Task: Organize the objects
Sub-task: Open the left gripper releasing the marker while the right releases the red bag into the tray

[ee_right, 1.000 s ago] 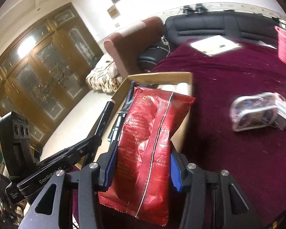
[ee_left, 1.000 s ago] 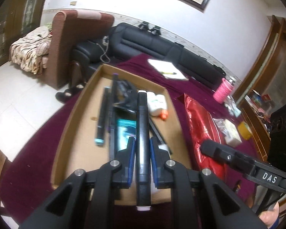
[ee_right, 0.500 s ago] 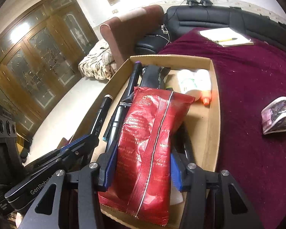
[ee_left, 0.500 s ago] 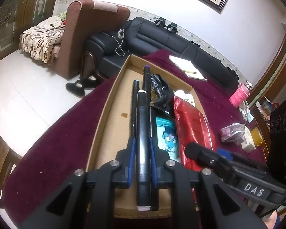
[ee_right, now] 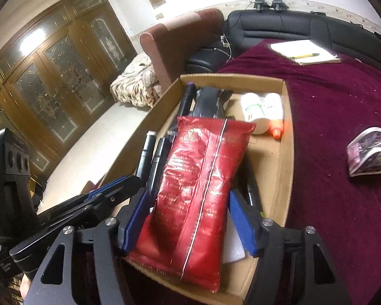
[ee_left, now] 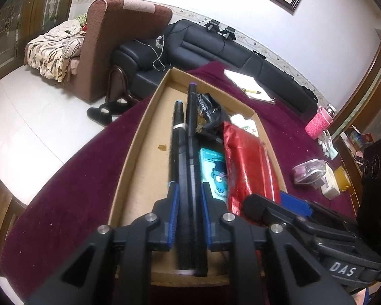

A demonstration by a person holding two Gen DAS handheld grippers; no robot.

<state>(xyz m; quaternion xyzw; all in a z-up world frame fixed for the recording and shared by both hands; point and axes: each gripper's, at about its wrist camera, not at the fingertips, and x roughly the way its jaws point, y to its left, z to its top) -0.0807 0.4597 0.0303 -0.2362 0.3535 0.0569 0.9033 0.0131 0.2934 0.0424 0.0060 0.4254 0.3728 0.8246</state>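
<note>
From the left wrist view, the left tool (ee_left: 188, 211) gripped a black marker (ee_left: 185, 203) between its blue pads, the pen lying lengthwise over the cardboard tray (ee_left: 139, 152) on the maroon-covered desk (ee_left: 71, 178). A second dark marker (ee_left: 192, 127) ran just beside it, with a teal packet (ee_left: 214, 170) and the red pouch (ee_left: 249, 165) to the right.

From the right wrist view, the right tool (ee_right: 188, 223) was clamped on the red pouch (ee_right: 200, 183) above the tray's near end (ee_right: 282, 178). Two white bottles (ee_right: 264, 113) lay at the far right corner, and a clear pouch (ee_right: 370, 152) sat on the desk well to the right.
</note>
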